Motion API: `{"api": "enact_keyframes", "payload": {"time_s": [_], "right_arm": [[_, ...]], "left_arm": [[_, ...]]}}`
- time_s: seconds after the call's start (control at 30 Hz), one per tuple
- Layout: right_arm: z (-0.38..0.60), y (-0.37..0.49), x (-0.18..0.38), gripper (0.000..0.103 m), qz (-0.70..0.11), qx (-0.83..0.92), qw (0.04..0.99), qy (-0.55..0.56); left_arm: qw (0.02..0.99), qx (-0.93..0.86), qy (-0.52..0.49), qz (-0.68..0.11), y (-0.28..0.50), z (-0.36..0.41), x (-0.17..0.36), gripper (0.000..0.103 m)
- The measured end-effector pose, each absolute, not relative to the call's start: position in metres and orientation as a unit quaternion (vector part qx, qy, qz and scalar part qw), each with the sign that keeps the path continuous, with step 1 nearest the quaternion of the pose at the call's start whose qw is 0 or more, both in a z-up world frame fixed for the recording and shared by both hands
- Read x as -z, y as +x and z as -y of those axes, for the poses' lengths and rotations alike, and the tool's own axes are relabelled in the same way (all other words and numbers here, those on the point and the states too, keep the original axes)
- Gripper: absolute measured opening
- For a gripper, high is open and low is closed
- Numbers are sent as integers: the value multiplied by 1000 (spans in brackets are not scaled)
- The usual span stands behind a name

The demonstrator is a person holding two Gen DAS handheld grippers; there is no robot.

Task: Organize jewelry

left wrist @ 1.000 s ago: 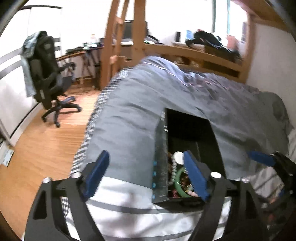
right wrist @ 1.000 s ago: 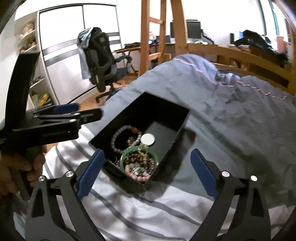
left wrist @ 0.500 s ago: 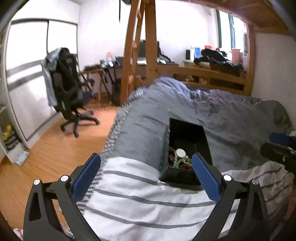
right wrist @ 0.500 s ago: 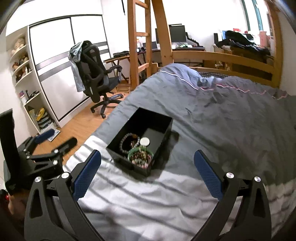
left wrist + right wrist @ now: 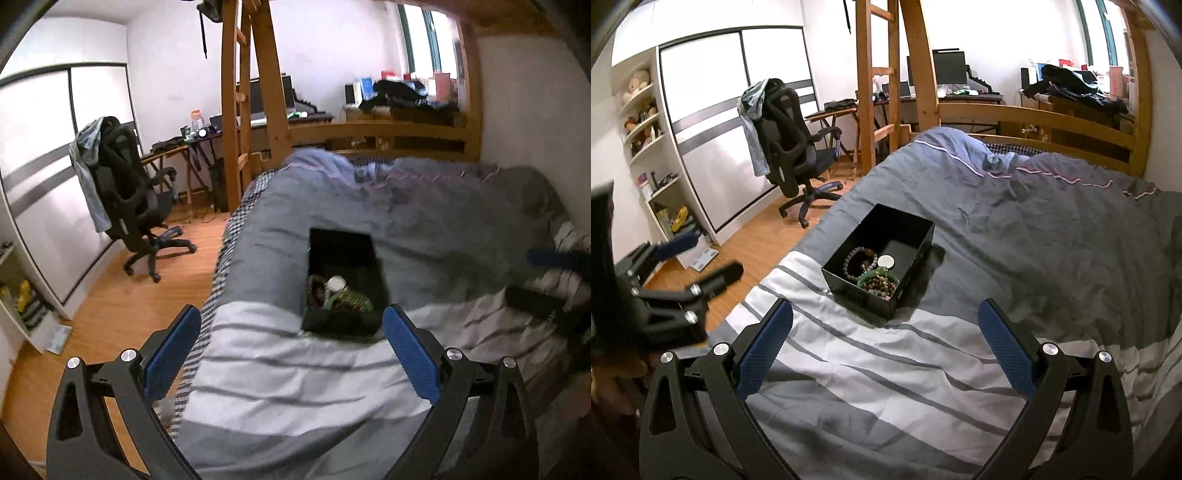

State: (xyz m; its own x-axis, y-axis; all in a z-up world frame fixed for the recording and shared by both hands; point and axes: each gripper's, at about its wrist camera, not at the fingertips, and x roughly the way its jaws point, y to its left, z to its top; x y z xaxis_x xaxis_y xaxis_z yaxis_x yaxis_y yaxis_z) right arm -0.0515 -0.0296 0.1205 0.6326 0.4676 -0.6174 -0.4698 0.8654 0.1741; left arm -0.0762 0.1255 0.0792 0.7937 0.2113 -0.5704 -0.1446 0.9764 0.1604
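A black open box (image 5: pixel 916 240) sits on the bed and holds jewelry: a grey bead bracelet (image 5: pixel 854 258), a green bangle (image 5: pixel 876 277) with mixed beads, and a round white piece (image 5: pixel 887 261). It also shows in the left wrist view (image 5: pixel 341 258). My right gripper (image 5: pixel 884 354) is open and empty, well back from the box over the striped cover. My left gripper (image 5: pixel 291 350) is open and empty, back from the box's near end. In the right wrist view the left gripper (image 5: pixel 698 264) shows at far left, off the bed's side.
The grey and white striped duvet (image 5: pixel 1052 240) covers the bed. A wooden ladder (image 5: pixel 877 85) and bed rail (image 5: pixel 1034 122) stand behind. A black office chair (image 5: pixel 790 147) stands on the wood floor at left, by shelves (image 5: pixel 646 129) and a sliding wardrobe.
Both grippers have pulled back and up from the box, which now looks smaller and farther. The left gripper's jaws have spread wider. The jewelry lies as before.
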Motion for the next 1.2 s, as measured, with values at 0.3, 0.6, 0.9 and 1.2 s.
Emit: {"api": "enact_keyframes", "payload": {"time_s": [0.3,0.6,0.9,1.2], "right_arm": [[31,-69,-116,99,-332,-266,905,-6],[35,-69,-108,99,-334,-258,907,7],[34,-68,-100,99,-338,-256,906,4],[34,-68,-98,99,-337,-258,905,0]], "left_arm": [[944,-113,72,-301,-93,-118,-65,97],[945,-96,91,-300,-89,-111,-59,97],[944,-92,69,-309,-88,-117,-56,97],[942,-86,98,-309,-88,-104,-53,97]]}}
